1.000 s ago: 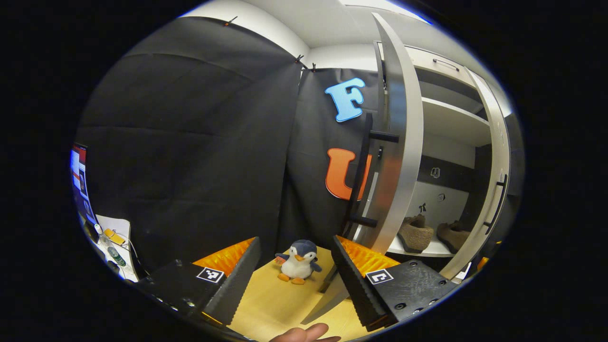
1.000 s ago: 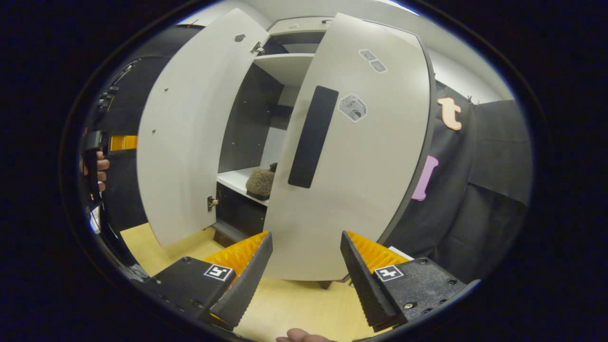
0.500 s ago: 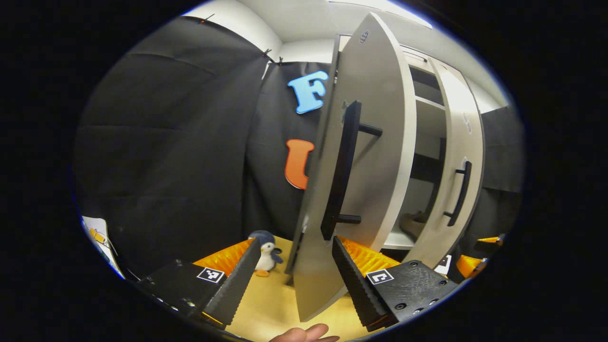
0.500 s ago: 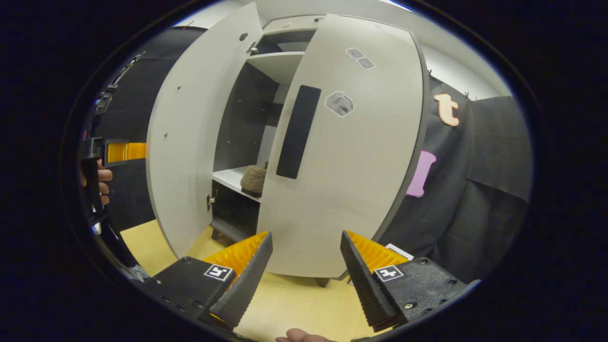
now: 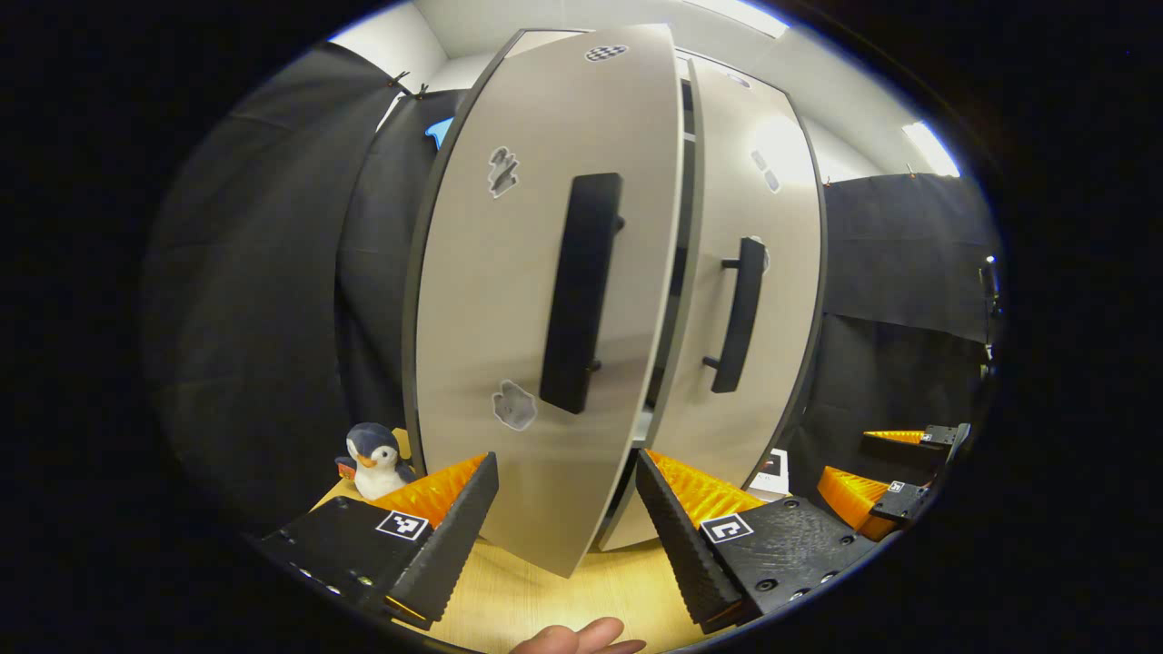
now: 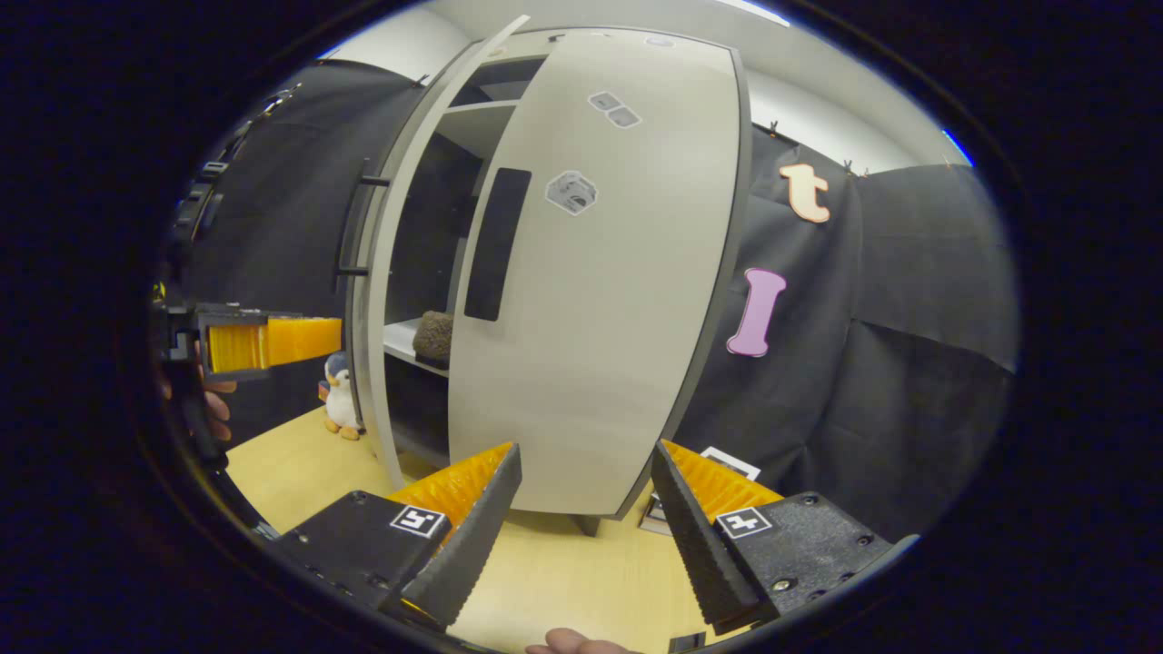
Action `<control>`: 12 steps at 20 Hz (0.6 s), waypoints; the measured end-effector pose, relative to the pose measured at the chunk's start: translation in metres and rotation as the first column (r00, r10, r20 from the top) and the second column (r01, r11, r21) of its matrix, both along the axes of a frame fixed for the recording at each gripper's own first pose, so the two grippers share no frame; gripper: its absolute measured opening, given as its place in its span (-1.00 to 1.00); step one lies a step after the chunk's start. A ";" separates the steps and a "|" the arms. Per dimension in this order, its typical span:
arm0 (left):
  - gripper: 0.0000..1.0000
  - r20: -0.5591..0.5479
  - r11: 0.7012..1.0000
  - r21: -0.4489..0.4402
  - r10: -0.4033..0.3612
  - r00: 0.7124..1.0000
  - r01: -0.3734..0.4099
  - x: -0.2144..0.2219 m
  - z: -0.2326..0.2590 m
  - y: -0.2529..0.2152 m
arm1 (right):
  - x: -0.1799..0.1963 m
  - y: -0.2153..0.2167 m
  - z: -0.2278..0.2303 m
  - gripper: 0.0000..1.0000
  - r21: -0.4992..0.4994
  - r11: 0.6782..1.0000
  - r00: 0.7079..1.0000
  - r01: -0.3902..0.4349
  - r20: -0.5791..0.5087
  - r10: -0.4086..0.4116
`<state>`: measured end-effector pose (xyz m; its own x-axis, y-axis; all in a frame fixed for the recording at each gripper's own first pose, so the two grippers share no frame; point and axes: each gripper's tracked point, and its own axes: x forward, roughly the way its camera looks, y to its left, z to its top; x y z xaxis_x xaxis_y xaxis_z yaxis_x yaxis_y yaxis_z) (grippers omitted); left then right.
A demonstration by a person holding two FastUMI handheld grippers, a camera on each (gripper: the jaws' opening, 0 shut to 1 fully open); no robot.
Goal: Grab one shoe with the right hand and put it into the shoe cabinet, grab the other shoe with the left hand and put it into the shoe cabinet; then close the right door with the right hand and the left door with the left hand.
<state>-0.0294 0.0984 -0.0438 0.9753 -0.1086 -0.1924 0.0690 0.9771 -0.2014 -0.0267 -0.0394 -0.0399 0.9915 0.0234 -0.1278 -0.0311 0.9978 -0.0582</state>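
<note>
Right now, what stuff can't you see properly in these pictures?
- Second shoe: in the right gripper view one shoe peeks out; the right door covers the rest of the shelf.
- Cabinet inside, left gripper view: hidden behind the left door.
- Door stickers: too small to make out.
- Toy penguin: partly behind the left gripper.

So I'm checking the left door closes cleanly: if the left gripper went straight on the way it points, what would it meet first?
Most likely the left door, low on its front face below the black handle. The left gripper is open and the door looks close, though depth is unclear.
</note>
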 end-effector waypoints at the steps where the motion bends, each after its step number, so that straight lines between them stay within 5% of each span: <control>1: 0.86 -0.009 1.000 0.011 0.012 1.000 -0.012 -0.002 -0.003 -0.003 | 0.000 0.002 0.007 0.87 0.038 0.999 1.000 0.009 0.019 -0.010; 5: 0.86 0.048 0.993 0.094 0.070 0.996 -0.074 -0.007 0.019 0.004 | 0.004 0.011 0.042 0.89 0.160 0.986 0.992 0.047 0.110 -0.065; 7: 0.85 0.095 0.988 0.143 0.045 0.994 -0.059 -0.008 0.029 0.003 | 0.006 0.016 0.055 0.91 0.137 0.989 0.984 0.056 0.159 -0.077; 8: 1.00 0.121 0.985 0.166 0.026 0.992 -0.046 -0.008 0.034 0.005 | 0.007 0.020 0.056 0.92 0.113 0.992 0.984 0.059 0.164 -0.077; 10: 0.69 0.143 0.982 0.186 -0.003 0.990 -0.024 -0.005 0.036 0.004 | 0.007 0.032 0.050 0.90 0.090 0.995 0.985 0.053 0.159 -0.067; 11: 0.89 0.156 0.982 0.190 -0.018 0.988 -0.012 -0.004 0.038 0.001 | 0.008 0.040 0.048 0.92 0.091 0.995 0.985 0.044 0.160 -0.058; 12: 0.89 0.169 0.981 0.195 -0.027 0.985 -0.007 -0.003 0.037 0.001 | 0.007 0.047 0.046 0.94 0.092 0.995 0.985 0.044 0.164 -0.059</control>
